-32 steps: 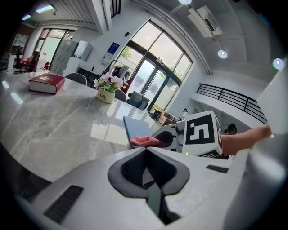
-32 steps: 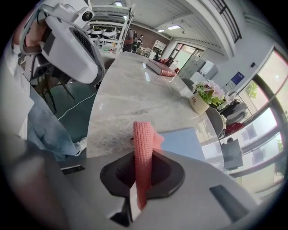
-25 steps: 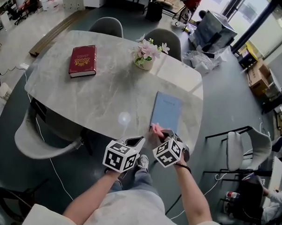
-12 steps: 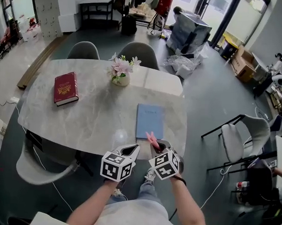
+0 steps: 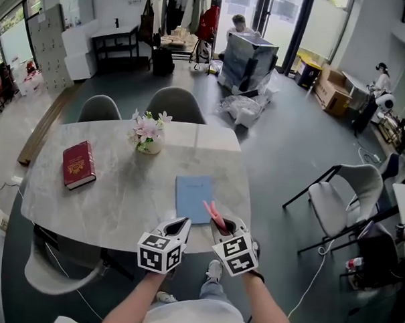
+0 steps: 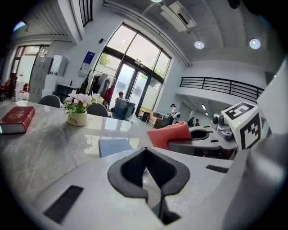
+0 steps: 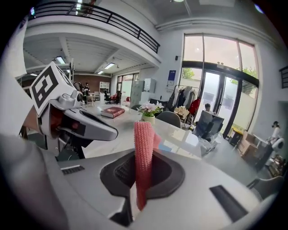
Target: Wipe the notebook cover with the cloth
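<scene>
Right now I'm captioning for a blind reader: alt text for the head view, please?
The right gripper clamps a pink knitted cloth at the near edge of a thin pale-blue notebook on a grey marble table; the shut, empty left gripper is beside it. Farther left lie a dark red hardback book and a white pot of pink flowers.

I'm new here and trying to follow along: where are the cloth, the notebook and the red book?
cloth (image 5: 211,213): head view, its free pink end.
notebook (image 5: 193,196): head view, middle of the blue cover.
red book (image 5: 78,164): head view, middle of its cover.
</scene>
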The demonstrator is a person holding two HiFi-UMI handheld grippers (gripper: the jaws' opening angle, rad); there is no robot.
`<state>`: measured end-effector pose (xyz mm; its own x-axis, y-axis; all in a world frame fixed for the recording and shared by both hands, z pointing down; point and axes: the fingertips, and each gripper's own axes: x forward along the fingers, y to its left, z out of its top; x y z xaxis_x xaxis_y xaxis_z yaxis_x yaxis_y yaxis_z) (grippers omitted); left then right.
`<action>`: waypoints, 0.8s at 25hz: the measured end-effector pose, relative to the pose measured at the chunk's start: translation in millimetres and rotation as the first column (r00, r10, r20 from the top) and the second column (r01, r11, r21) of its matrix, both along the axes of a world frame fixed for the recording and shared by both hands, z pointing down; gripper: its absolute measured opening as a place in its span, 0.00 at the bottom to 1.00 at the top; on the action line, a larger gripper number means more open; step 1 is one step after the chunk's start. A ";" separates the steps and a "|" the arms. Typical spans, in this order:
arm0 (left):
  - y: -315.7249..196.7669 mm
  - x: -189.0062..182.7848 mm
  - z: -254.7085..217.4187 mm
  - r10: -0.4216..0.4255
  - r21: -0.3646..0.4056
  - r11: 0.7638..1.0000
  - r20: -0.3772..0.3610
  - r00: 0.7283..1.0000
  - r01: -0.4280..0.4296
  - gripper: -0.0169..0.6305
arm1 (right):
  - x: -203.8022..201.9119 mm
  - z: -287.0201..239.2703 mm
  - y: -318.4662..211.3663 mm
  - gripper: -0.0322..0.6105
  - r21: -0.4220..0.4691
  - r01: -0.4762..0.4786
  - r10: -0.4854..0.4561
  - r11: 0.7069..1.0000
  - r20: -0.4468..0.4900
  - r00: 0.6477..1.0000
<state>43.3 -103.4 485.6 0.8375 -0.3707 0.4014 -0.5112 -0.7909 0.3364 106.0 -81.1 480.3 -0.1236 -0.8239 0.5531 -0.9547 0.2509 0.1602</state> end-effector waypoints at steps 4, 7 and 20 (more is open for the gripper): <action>-11.6 17.4 -15.6 0.002 0.039 0.999 0.001 1.000 -0.002 0.03 | 16.9 -10.2 -4.5 0.07 0.027 -0.020 0.020 0.999 0.023 1.000; -19.5 30.7 -28.2 0.001 0.067 0.998 0.004 1.000 -0.001 0.04 | 31.7 -20.0 -7.8 0.07 0.047 -0.043 0.041 0.998 0.047 0.998; -39.2 66.8 -60.0 -0.001 0.140 0.990 0.013 1.000 -0.001 0.04 | 61.4 -65.9 -30.3 0.07 0.167 -0.079 0.049 0.983 0.179 0.983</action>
<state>110.1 -142.7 425.6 0.8328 -0.4236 0.3563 -0.5145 -0.8298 0.2161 167.4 -111.4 414.4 -0.1491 -0.9144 0.3762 -0.9848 0.1715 0.0266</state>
